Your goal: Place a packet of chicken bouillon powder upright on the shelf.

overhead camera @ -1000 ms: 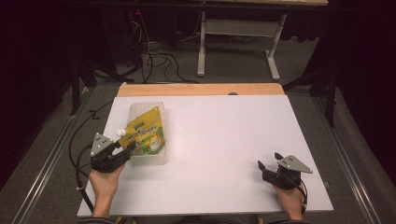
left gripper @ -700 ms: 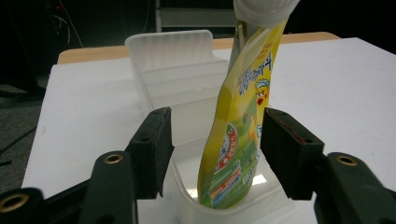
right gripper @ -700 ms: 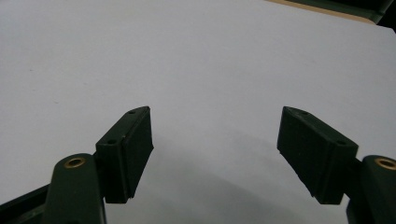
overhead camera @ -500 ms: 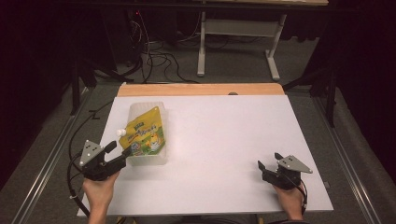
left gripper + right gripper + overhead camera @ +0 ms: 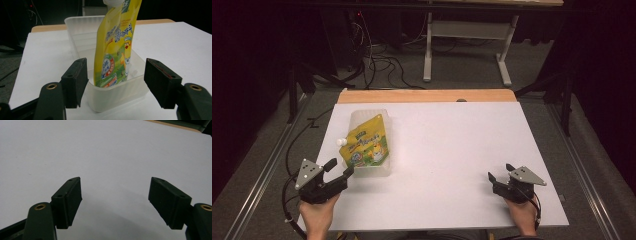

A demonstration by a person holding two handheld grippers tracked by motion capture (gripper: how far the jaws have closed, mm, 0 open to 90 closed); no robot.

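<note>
Two grippers are seen low in the frame: the left gripper (image 5: 338, 169) is held spread, just short of a clear plastic tub (image 5: 371, 169) at left of centre containing a yellow spouted pouch (image 5: 364, 145); the right gripper (image 5: 499, 172) is likewise released over bare white table (image 5: 452, 150).

A clear plastic tub (image 5: 382, 170), oblong with frosted walls, is seen on the left half of the white bench (image 5: 452, 150), its long side running away from the near edge. Inside it a yellow spouted pouch (image 5: 366, 144) is laid, printed with green panels, a cartoon figure and white lettering. The pouch is tilted, its base set down in the tub's near end, and its white cap (image 5: 341, 142) is carried out over the tub's left rim.
</note>
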